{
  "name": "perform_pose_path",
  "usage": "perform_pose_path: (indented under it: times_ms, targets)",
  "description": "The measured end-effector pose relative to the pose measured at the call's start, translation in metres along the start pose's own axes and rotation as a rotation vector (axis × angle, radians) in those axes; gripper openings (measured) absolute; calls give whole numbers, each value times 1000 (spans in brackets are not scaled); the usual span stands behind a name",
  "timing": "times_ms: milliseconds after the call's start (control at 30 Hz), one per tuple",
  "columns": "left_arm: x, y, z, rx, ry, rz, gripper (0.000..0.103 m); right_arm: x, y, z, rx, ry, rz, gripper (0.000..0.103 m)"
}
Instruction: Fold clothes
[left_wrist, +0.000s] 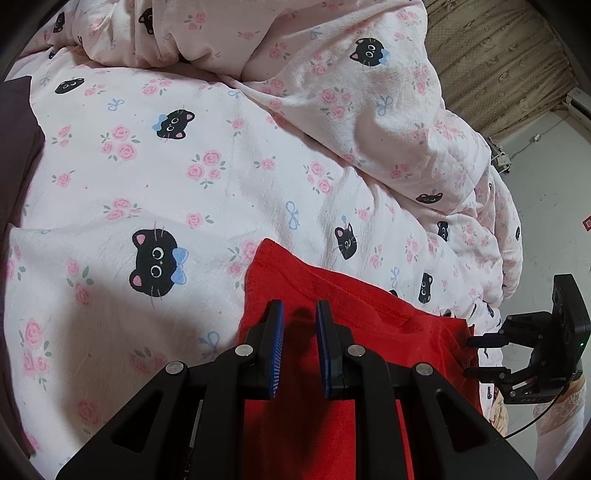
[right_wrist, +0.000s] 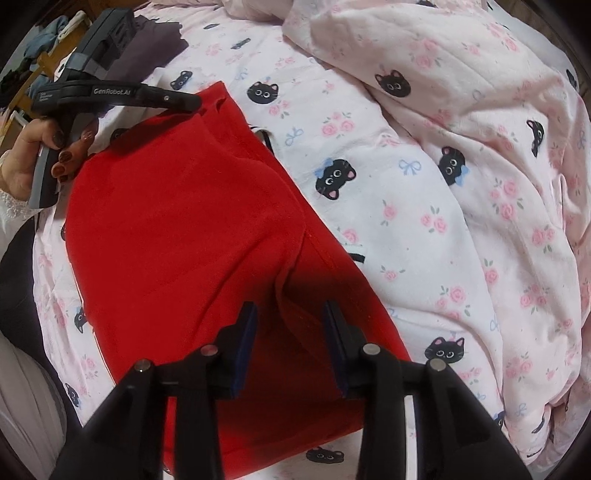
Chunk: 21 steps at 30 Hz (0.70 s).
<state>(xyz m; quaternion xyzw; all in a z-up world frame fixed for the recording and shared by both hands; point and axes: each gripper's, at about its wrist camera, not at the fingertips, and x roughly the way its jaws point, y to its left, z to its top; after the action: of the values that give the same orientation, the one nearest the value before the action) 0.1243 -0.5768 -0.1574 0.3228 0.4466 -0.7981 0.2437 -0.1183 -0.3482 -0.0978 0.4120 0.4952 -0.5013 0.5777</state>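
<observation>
On pink cat-print bedding, red garment spread part-folded, right gripper parted and empty above, left gripper narrow, empty: next grab best at near edge, folded squarely.

Black left gripper w/ blue pads, "GenRobot.AI" mark, lace sleeve

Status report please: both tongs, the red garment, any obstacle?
Left tongs open, empty. Right tongs open, empty. Red garment folded on bedsheet. Quilt bunched beside.
</observation>
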Motion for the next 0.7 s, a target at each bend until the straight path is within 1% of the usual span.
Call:
perform_pose_path:
  times_ms: [33,100,133,167,300,400,467,500,567,600,700]
  targets:
    - [1,0,0,-1,1,0,14,1,-1,0,-2,13,-9,35]
    - [1,1,0,-3,1,-1,14,5,-6,1,11,42,-30,22]
    - [1,1,0,-4,0,-1,14,4,-9,2,18,45,-40,9]
    - [0,1,0,-5,-2,-1,14,1,-12,3,24,39,-48,2]
    - [1,4,-1,-9,-10,6,14,-13,-28,8,86,6,-62,2]
    - [2,6,-2,-12,-21,17,14,-10,-40,8,117,46,-104,2]
    - [2,6,-2,-10,-30,23,14,-7,-44,7,125,54,-127,2]
    - [2,6,-2,-9,-32,25,14,-7,-45,6,131,50,-141,5]
    - [2,7,-2,-9,-33,25,14,-13,-47,2,148,29,-170,24]
    - [2,8,-2,-10,-32,25,14,-17,-48,-1,154,15,-173,25]
    - [2,10,-2,-17,-31,22,14,-31,-51,-12,171,-16,-177,26]
